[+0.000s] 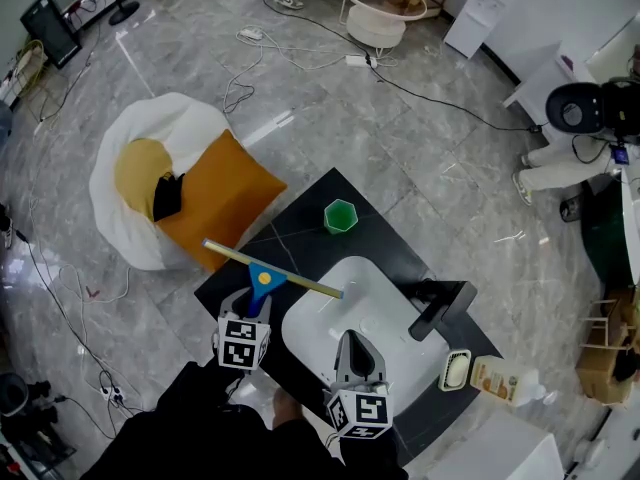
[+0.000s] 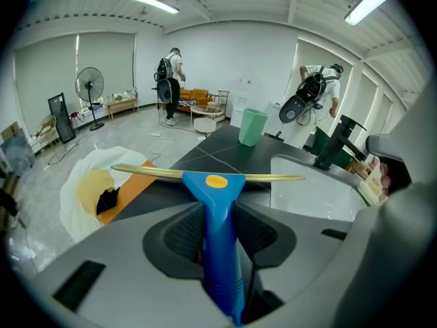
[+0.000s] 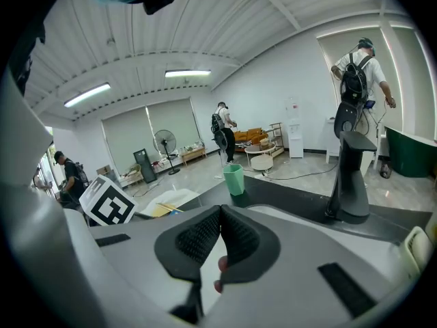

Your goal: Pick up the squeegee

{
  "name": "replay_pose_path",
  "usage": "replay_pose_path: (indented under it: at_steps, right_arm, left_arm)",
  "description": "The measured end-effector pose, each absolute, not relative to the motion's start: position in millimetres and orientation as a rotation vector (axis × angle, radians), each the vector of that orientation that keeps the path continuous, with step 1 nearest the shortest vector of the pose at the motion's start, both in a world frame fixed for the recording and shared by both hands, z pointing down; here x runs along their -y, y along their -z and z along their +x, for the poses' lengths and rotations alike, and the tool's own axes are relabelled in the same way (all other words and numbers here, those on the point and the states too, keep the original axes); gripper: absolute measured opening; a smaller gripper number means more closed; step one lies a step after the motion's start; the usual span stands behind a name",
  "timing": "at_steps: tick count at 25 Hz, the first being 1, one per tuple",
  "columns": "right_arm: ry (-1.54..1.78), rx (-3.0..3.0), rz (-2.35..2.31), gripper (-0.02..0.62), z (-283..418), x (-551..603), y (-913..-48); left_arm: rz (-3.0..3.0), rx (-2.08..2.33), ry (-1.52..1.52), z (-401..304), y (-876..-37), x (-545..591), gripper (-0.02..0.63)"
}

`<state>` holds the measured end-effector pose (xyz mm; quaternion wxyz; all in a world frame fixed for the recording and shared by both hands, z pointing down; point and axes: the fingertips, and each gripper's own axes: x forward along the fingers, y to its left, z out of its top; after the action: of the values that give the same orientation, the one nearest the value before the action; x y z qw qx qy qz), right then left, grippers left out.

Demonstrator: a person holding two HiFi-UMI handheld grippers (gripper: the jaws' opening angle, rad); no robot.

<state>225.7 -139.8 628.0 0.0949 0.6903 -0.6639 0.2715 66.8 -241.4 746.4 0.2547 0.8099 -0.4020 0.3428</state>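
The likeliest trouble was a twist in the grip. The left gripper (image 2: 218,219) held the squeegee (image 2: 217,203) by its narrow blue handle alone, while the long yellow blade stretched far to both sides ahead of it. With that much weight out in front, the handle could have swivelled between the fingers (image 2: 181,234) on a lift, and the blade would then have dipped at one end. The handle looked smooth and tapered too, so a light squeeze might have let it slide forward and out. In the head view the blade reached from the dark table (image 1: 300,218) across to the rim of the white sink (image 1: 385,303). A tilted or sideways lift could have caught that end on the rim. The green cup (image 1: 340,215) stood well apart and was hardly at risk.

The squeegee (image 1: 262,276) lay at the near left of the table. Its handle ran straight back between the fingers of the left gripper (image 1: 252,306), which were closed against its two sides. The blue head and the blade stuck out just beyond the fingertips. Whether the blade rested on the table or was already clear of it could not be told.

The right gripper (image 3: 220,214) hung over the sink (image 3: 328,241) with its fingers (image 3: 201,238) pressed together on nothing, apart from the squeegee.
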Motion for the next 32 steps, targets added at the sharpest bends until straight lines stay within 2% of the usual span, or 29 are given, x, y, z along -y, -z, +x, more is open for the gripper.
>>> replay_pose_path:
  at_steps: [7, 17, 32]
  right_arm:
    - [-0.760, 1.969, 2.086, 0.015, 227, 138, -610]
    - [-0.633, 1.932, 2.222, 0.015, 235, 116, -555]
    - [-0.490, 1.741, 2.490, 0.015, 239, 49, -497]
  left_arm:
    - [2.257, 1.105, -0.892, 69, -716, 249, 0.153]
    - [2.409, 1.110, -0.781, 75, -629, 248, 0.153]
    - [2.696, 0.880, -0.651, 97, -529, 198, 0.153]
